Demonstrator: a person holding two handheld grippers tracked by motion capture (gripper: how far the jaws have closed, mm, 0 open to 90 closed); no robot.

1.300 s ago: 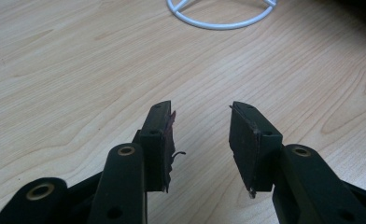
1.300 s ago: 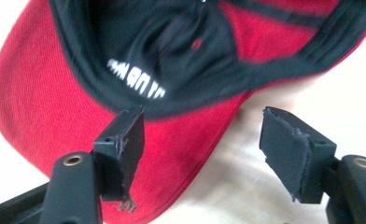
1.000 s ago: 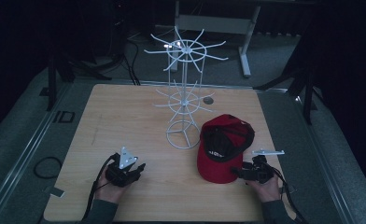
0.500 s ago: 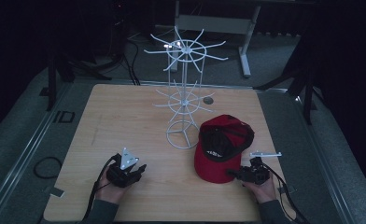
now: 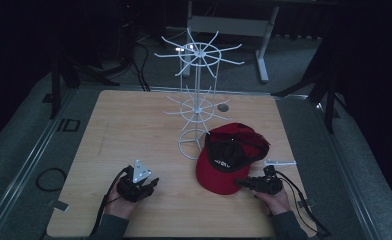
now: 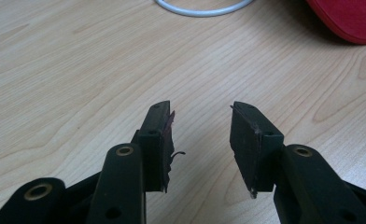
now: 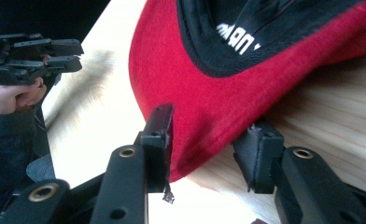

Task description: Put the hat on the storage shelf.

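A red cap [image 5: 219,172] with a black lining lies upside down on the right of the wooden table [image 5: 134,130], its brim toward the near edge. My right gripper [image 5: 240,183] is at the brim's right corner. In the right gripper view the jaws [image 7: 214,123] stand open with the brim's red edge [image 7: 209,107] reaching in between them. My left gripper [image 5: 153,183] rests near the front left and is open over bare wood [image 6: 200,116], with nothing between its jaws. A white wire rack [image 5: 199,100] stands upright behind the cap.
The rack's round base ring [image 6: 202,10] sits just ahead of the left gripper, with the cap's edge [image 6: 349,18] to its right. A small round hole [image 5: 223,107] is in the table behind the rack. Dark floor and cables surround the table.
My right gripper has moved left, bringing its jaws onto the cap's brim. The left gripper has stayed put.
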